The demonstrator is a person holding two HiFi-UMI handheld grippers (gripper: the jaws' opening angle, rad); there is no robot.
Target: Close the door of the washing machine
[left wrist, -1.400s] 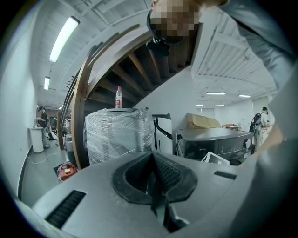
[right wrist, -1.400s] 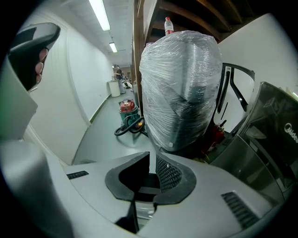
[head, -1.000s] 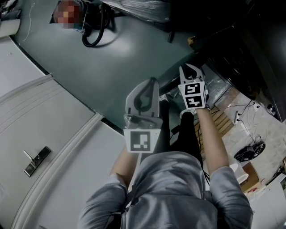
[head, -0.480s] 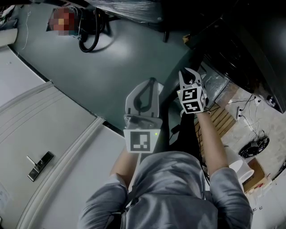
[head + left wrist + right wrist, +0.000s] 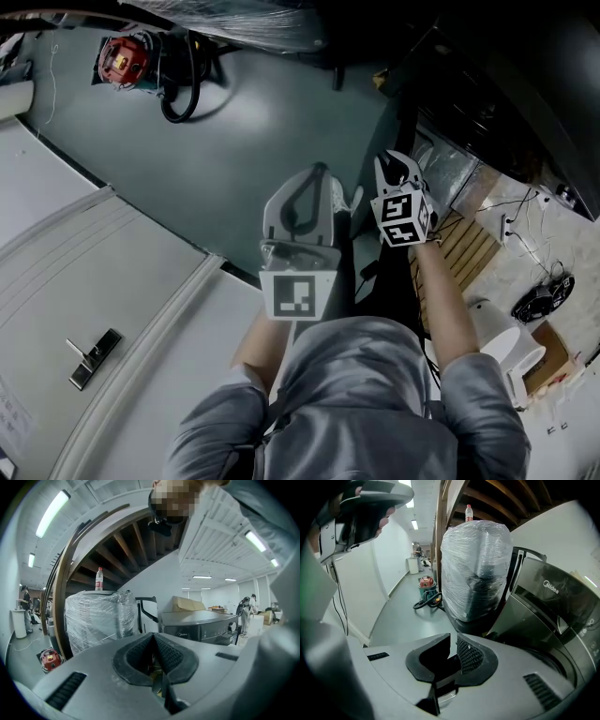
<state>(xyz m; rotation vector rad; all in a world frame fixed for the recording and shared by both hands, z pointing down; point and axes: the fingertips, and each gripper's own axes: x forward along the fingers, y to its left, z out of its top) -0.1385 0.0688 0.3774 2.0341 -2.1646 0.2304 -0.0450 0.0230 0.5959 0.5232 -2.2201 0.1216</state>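
Okay, washing machine (image 5: 548, 606), dark, Midea panel, sits just ahead and right of the right gripper (image 5: 453, 637) fingers, untouched; can't tell its door position. Right fingers nearly together, thin slit, nothing in it. Left gripper (image 5: 153, 634) fingers pressed together, empty, machine beyond them to the right. Plastic-wrapped bundle (image 5: 476, 569) straight past right fingers, bottle (image 5: 468, 513) on top; red vacuum (image 5: 425, 585) farther left.
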